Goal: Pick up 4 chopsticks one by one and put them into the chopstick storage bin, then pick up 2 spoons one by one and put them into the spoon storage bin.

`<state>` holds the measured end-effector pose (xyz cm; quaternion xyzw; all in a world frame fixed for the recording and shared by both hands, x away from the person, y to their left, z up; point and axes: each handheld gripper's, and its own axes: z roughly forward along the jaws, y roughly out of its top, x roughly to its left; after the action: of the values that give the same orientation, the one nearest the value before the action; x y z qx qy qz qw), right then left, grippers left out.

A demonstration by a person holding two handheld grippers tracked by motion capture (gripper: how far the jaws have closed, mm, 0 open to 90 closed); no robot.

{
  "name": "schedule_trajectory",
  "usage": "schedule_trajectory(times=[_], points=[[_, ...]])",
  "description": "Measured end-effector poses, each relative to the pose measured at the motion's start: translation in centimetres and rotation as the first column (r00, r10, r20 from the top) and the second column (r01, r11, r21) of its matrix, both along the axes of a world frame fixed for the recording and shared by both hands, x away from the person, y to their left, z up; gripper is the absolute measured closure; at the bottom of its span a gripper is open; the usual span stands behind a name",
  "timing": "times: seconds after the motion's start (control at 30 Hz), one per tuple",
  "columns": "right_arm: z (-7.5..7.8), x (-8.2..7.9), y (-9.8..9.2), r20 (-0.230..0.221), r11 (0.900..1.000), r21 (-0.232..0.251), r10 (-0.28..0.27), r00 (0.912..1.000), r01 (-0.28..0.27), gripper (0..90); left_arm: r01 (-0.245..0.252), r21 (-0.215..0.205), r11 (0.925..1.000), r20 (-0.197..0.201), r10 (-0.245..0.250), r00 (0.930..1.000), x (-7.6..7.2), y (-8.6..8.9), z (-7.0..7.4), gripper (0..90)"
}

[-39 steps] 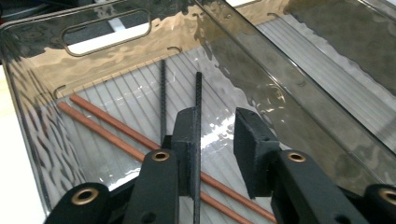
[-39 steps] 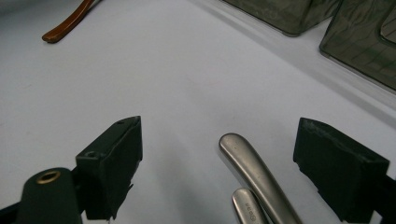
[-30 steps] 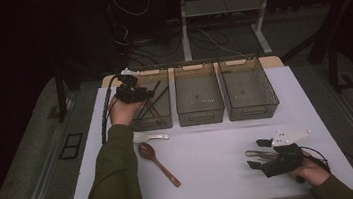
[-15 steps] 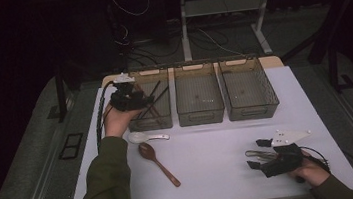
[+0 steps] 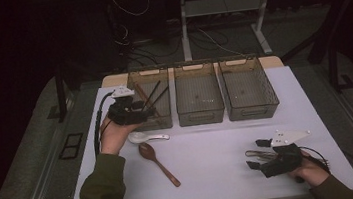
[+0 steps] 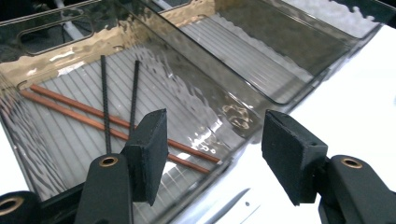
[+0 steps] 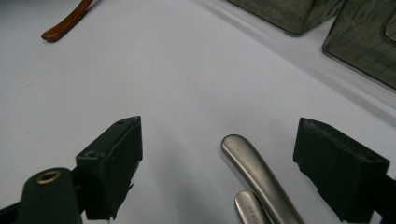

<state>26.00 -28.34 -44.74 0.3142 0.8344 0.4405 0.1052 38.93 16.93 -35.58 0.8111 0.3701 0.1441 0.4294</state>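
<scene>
I am sorting cutlery from the table (image 5: 214, 185) into three smoky clear bins along its far edge: left bin (image 5: 146, 71), middle bin (image 5: 202, 117) and right bin (image 5: 254, 113). The middle and right bins look bare as far as I can see.

My left gripper (image 6: 212, 158) hangs at the near corner of the left bin. Its jaws have just been opening and now stand apart with nothing between them. I judge the chopstick step done on this side: the drop is made and the hand is free.

My right gripper (image 5: 254, 154) rests low on the table near the front right corner. Its jaws are spread wide on either side of two metal handles (image 7: 259, 172); the pads are clear of them, so nothing is grasped yet.

Next I would close the right jaws squarely on those handles, or bring the left down to a spoon. The handles lie flat, so the pads must go low.

A wooden spoon (image 5: 156, 162) lies slanted on the table, and a white spoon (image 5: 143, 137) sits just in front of the left bin.

In the left bin, two brown chopsticks (image 6: 116, 123) lie side by side on the ribbed floor. Two thin black chopsticks (image 6: 105, 107) cross over them. The metal handles are smooth, rounded, dull grey.
</scene>
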Motion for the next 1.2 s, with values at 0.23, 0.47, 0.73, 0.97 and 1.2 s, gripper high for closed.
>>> schedule_trajectory(times=[0.23, 0.47, 0.73, 0.97, 1.2], points=[[0.0, 0.1, 0.1, -0.002, 1.000, 0.003, 0.002, 1.0000, -0.002, 15.6, 0.031, 0.010, 0.9995, 0.005, -0.032, 0.9995, -2.0, -0.1, -0.6, 42.2], [0.0, 0.1, 0.1, -0.003, 1.000, 0.001, 0.001, 1.0000, -0.001, 15.6, 0.063, 0.016, 0.9979, -0.004, -0.063, 0.9980, -4.0, -0.1, -1.9, 57.7], [0.0, 0.1, 0.1, -0.001, 1.000, 0.000, 0.000, 1.0000, 0.000, 15.6, 0.090, 0.023, 0.9957, -0.036, -0.089, 0.9953, -6.4, -0.1, -3.5, 80.4], [0.0, 0.0, 0.0, 0.005, 1.000, 0.002, 0.000, 1.0000, 0.000, 15.6, 0.106, 0.025, 0.9940, -0.068, -0.104, 0.9922, -8.8, -0.2, -5.0, 88.8], [0.1, 0.0, 0.0, 0.005, 1.000, 0.001, -0.001, 1.0000, 0.001, 15.6, 0.121, 0.031, 0.9922, -0.113, -0.117, 0.9867, -10.9, -0.2, -6.5, 88.8]])
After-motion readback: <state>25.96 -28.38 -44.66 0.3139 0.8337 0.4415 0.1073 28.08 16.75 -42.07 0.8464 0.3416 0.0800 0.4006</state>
